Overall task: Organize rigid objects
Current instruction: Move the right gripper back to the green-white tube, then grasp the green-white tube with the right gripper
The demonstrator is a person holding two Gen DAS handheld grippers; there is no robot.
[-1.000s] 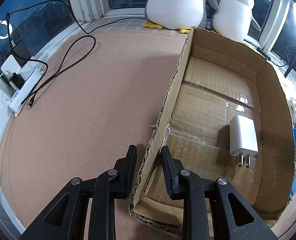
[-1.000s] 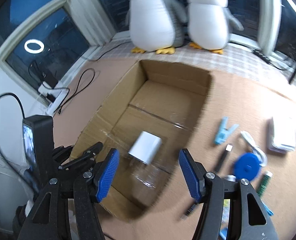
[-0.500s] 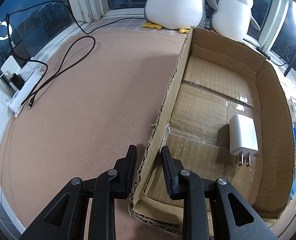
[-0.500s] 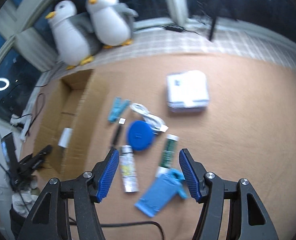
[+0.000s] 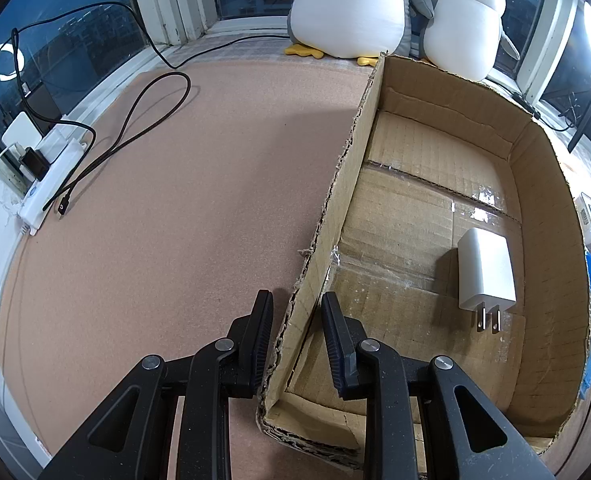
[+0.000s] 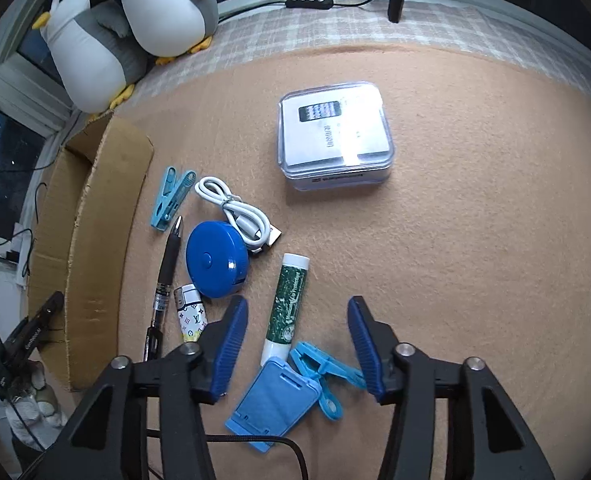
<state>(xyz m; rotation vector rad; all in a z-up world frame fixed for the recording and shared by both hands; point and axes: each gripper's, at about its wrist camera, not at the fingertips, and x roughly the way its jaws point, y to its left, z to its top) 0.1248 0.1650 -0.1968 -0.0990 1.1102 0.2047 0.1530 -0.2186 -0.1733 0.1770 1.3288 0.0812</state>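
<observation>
My left gripper (image 5: 295, 324) is shut on the near left wall of the cardboard box (image 5: 347, 184), one finger on each side. A white charger plug (image 5: 485, 272) lies on the box floor. My right gripper (image 6: 295, 332) is open and empty above loose items on the tan mat: a green tube (image 6: 287, 304), a blue phone stand (image 6: 273, 404), a light blue clip (image 6: 323, 372), a blue round tape measure (image 6: 215, 258), a black pen (image 6: 165, 280), a patterned lighter (image 6: 189, 312), a white cable (image 6: 235, 208), a blue clothespin (image 6: 171, 196) and a clear plastic case (image 6: 335, 134). The box shows at the left (image 6: 95, 232).
Two plush penguins (image 5: 375, 4) stand behind the box by the window. A white power strip (image 5: 51, 172) with black cables (image 5: 135, 128) lies at the far left. A black cable (image 6: 255, 440) runs under my right gripper.
My right gripper has swung away from the box and come down over the loose items, with the green tube now between its open fingers. The left gripper has stayed on the box wall.
</observation>
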